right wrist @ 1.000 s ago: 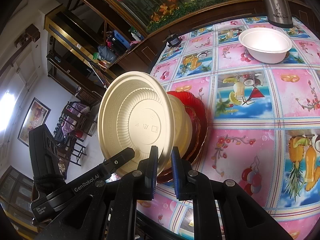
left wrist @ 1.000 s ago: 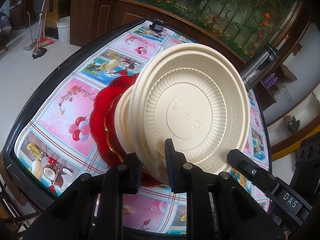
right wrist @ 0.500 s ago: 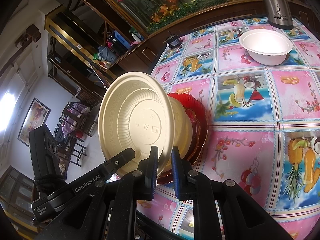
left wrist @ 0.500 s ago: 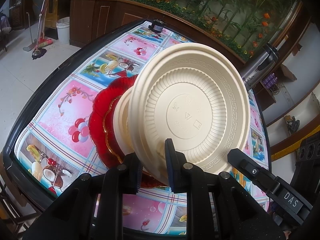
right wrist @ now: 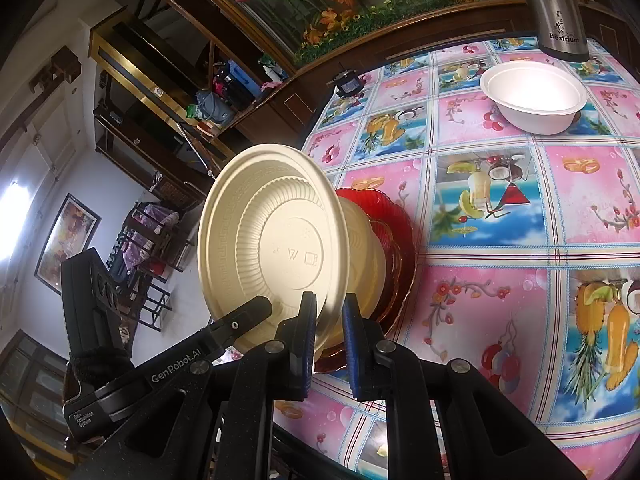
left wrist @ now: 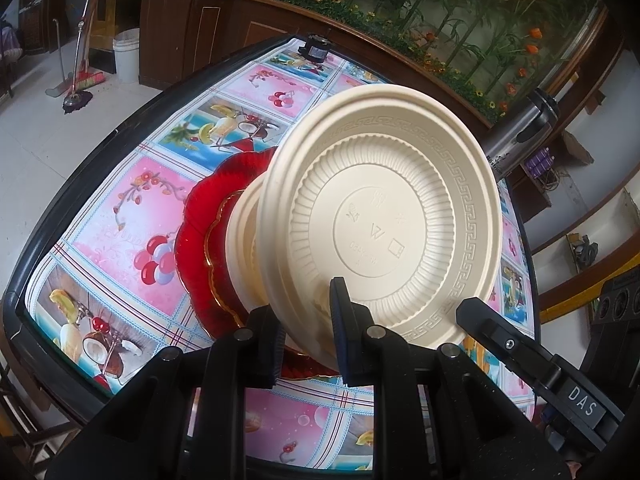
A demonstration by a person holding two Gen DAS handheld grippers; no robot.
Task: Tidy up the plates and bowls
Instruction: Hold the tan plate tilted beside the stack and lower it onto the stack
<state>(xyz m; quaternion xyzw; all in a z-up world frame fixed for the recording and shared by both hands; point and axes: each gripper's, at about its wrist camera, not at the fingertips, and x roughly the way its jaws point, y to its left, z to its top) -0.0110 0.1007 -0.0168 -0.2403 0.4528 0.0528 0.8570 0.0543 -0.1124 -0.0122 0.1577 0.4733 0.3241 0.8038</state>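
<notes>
Cream plate, left wrist view: cream plate point(left wrist: 384, 220) is tipped on edge with its ribbed underside to the camera, raised above the tablecloth point(left wrist: 132, 216).
Stack behind it: a cream bowl point(left wrist: 244, 240) and red plates point(left wrist: 196, 248) sit nested behind the cream plate, all tilted together.
Left gripper: left gripper point(left wrist: 306, 332) has its jaws nearly closed, pinching the lower rim of the cream plate.
Left hand pose: it slants down toward the table and appears steady.
Cream plate, right wrist view: cream plate point(right wrist: 276, 256) shows the same underside, with the red plates point(right wrist: 396, 248) behind it over the table's near edge.
Right gripper: right gripper point(right wrist: 328, 336) is almost shut on the lower rim; whether it also pinches the dishes behind I cannot tell.
Other gripper's finger: a black finger marked GenRobot.AI point(right wrist: 224, 336) reaches in from the left against the plate's rim.
White bowl: white bowl point(right wrist: 534, 96) stands apart at the far side, beside a steel flask point(right wrist: 560, 20).
Step in hand: likely carrying the gathered stack, held by both grippers.
Next move: probably lowering the stack flat on the table, both hands tilting together so nothing slides off.
</notes>
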